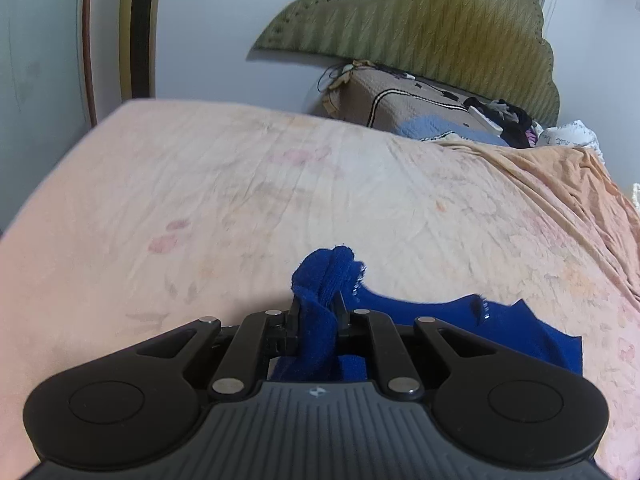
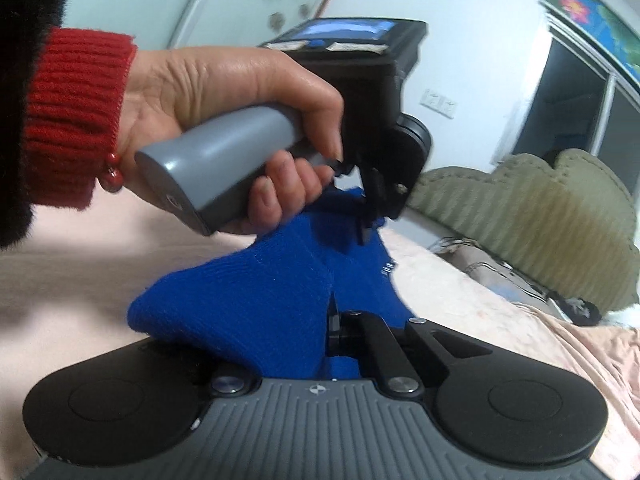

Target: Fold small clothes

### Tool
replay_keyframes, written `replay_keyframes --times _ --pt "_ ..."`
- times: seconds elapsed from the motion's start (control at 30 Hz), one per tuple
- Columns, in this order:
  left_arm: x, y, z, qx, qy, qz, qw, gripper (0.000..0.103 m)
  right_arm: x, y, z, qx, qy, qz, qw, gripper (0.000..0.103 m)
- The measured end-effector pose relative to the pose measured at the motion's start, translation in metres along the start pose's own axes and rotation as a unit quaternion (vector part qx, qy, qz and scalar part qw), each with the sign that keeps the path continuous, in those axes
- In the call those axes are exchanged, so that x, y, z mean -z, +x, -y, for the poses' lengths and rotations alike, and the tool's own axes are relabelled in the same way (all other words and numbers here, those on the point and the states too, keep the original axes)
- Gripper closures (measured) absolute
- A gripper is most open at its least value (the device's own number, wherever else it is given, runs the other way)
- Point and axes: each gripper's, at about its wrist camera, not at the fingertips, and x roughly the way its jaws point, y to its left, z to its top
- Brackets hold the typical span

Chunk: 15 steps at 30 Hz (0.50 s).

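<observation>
A small blue knitted garment (image 1: 420, 320) hangs between both grippers above the pink bed sheet (image 1: 200, 200). My left gripper (image 1: 318, 304) is shut on a bunched edge of it, which sticks up between the fingers. In the right wrist view the same garment (image 2: 248, 304) drapes over my right gripper (image 2: 320, 320), which is shut on it; the cloth hides the left finger. The left gripper (image 2: 370, 216), held by a hand in a red cuff, shows ahead, pinching the garment's far edge.
A green padded headboard (image 1: 432, 28) stands against the wall at the back. A beige and blue blanket (image 1: 408, 116) with cables and dark clothes (image 1: 508, 120) lies by it. The sheet is rumpled at the right (image 1: 580, 208).
</observation>
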Motion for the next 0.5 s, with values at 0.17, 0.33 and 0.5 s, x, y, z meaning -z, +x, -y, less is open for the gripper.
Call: replay_keyframes --times 0.17,0.33,0.5 --pt "-0.002 -0.009 0.041 -0.017 0.019 0.017 0.9995 0.092 0.010 -0.021 0.031 0.027 0.032 0.003 0.999 0.096" --pt "0.003 -0.010 0.082 -0.021 0.040 0.028 0.9986 0.092 0.027 -0.035 0.058 0.042 0.065 -0.005 0.997 0.096" --pt "0.009 -0.004 0.117 -0.015 0.052 0.025 0.9982 0.092 0.046 -0.050 0.083 0.057 0.099 -0.008 0.993 0.096"
